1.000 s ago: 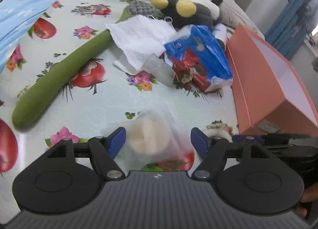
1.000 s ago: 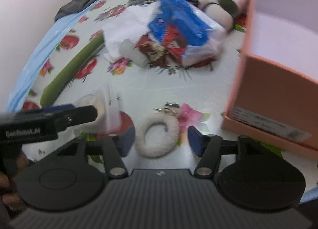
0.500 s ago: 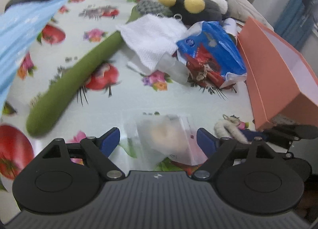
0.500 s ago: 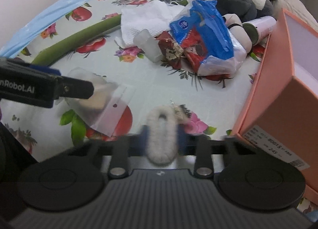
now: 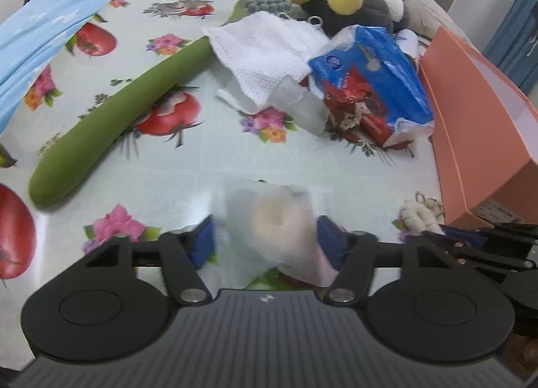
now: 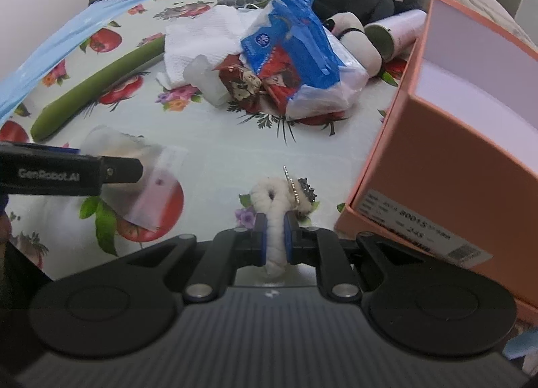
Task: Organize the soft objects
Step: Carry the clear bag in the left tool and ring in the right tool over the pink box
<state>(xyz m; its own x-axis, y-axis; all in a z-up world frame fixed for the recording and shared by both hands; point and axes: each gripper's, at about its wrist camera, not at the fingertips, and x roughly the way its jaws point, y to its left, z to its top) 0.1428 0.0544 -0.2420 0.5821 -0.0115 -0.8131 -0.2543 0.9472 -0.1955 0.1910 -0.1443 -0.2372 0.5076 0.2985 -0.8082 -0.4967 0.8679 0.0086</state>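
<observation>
A second ago both grippers stood open. The right gripper [image 6: 275, 241] is clamped on the fluffy ring [image 6: 274, 209] beside the pink box [image 6: 437, 159] — the left gripper [image 5: 265, 241] has just been closing around the clear bag [image 5: 272, 230], blurred, pads at its sides.

Bed [image 5: 188, 166], left wrist view: pouch [image 5: 272, 220] at 6 o'clock between the left gripper's [image 5: 265, 241] fingers; fluffy ring [image 5: 418, 218] at 4 o'clock, just left of the box [image 5: 477, 132], which stands at 3 o'clock. Long cushion [image 5: 111, 125] lies from 9 toward 12 o'clock, its far end under the towel [image 5: 265, 48]; packet [image 5: 370, 75] right of the towel, plush [image 5: 339, 1] behind both at 12 to 1 o'clock. Right wrist view: ring [image 6: 275, 220] in the right gripper [image 6: 275, 236], tube [image 6: 396, 33] between plush and box at 1 o'clock.
</observation>
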